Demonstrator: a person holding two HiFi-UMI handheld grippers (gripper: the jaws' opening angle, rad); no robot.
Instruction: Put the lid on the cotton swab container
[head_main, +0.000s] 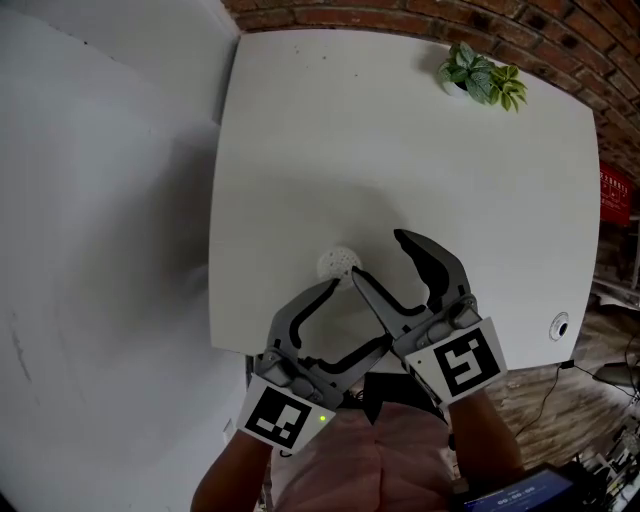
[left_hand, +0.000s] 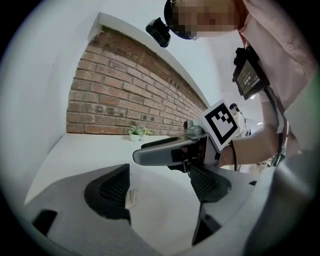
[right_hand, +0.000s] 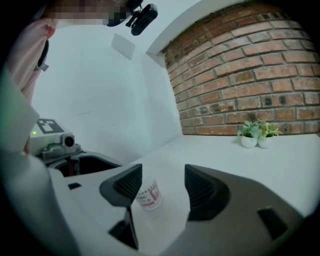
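Observation:
The cotton swab container (head_main: 340, 263) is a small round tub with a white top, standing near the table's front edge. In the right gripper view the container (right_hand: 148, 196) shows a red-printed label, just beyond the left pad and partly hidden by it. I see no separate lid and cannot tell whether one is on. My right gripper (head_main: 376, 254) is open, its near fingertip beside the tub, nothing between the pads (right_hand: 205, 192). My left gripper (head_main: 358, 313) is open too, below the tub. In the left gripper view a sliver of the container (left_hand: 131, 198) shows by the left pad.
A small potted plant (head_main: 480, 78) stands at the table's (head_main: 300, 150) far right corner by the brick wall. A round cable grommet (head_main: 559, 326) sits near the right front corner. The right gripper's finger (left_hand: 165, 152) crosses in front of the left gripper.

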